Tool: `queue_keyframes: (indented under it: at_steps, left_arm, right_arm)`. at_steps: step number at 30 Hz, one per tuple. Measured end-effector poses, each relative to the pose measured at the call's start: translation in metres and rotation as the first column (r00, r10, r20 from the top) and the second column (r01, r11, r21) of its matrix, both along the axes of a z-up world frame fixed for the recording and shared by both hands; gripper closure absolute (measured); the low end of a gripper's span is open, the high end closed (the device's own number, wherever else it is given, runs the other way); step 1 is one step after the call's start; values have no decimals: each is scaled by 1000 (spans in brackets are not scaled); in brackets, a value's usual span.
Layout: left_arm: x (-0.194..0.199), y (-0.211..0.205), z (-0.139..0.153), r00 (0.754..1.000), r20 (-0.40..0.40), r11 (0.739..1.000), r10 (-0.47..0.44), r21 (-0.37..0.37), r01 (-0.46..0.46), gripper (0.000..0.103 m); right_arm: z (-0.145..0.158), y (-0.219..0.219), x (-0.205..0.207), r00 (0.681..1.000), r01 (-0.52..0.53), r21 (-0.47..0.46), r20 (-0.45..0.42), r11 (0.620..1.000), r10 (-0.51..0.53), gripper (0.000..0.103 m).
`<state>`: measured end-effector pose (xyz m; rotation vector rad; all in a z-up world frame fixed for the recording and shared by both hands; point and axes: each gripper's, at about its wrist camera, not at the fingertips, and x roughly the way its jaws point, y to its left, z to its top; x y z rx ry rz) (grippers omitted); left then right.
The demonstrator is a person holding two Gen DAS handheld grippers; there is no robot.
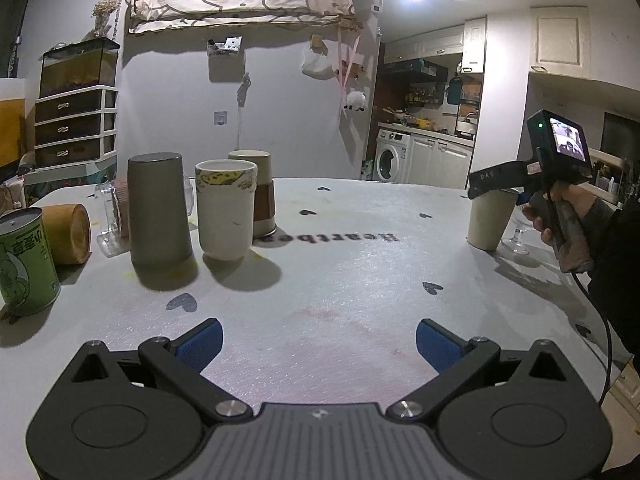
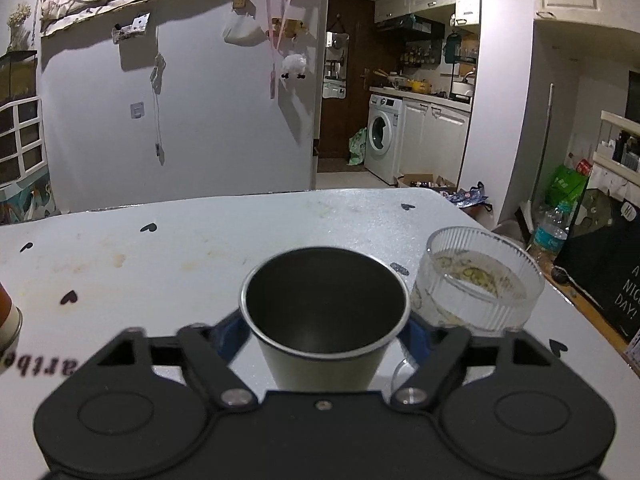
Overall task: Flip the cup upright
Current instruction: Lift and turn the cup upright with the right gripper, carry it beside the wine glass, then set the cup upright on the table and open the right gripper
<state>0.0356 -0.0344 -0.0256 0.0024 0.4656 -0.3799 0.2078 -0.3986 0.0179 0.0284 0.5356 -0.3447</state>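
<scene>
A pale metal cup (image 2: 325,320) stands upright with its dark mouth facing up, between the blue pads of my right gripper (image 2: 325,338), which is shut on it. In the left wrist view the same cup (image 1: 490,218) rests on the white table (image 1: 340,280) at the far right, with the right gripper (image 1: 498,186) around its top. My left gripper (image 1: 318,342) is open and empty, low over the table's near middle.
At the left stand a grey cup upside down (image 1: 158,210), a cream patterned cup (image 1: 226,210), a sleeved cup upside down (image 1: 258,194), a wooden cup on its side (image 1: 68,234) and a green can (image 1: 24,262). A ribbed glass bowl (image 2: 482,278) sits right of the held cup.
</scene>
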Motion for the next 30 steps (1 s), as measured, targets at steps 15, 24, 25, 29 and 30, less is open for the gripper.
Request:
queue_keyframes:
  at_steps: [15, 24, 25, 29, 30]
  left_arm:
    - [2, -12, 20, 999, 51, 1000, 19, 3, -20, 1]
    - [-4, -36, 29, 996, 84, 1000, 8, 19, -9, 0]
    - [-5, -38, 29, 996, 84, 1000, 9, 23, -11, 0]
    - [-9, -46, 29, 996, 85, 1000, 1, 24, -3, 0]
    - [-10, -48, 29, 996, 84, 1000, 0, 23, -2, 0]
  right_arm:
    - [36, 35, -149, 962, -76, 6, 263, 997, 72, 2]
    - [13, 60, -228, 956, -126, 22, 271, 992, 115, 0]
    - [10, 63, -234, 956, -123, 15, 269, 992, 114, 0]
    - [0, 70, -255, 957, -123, 26, 266, 992, 112, 0]
    - [-2, 72, -259, 957, -124, 24, 265, 992, 114, 0]
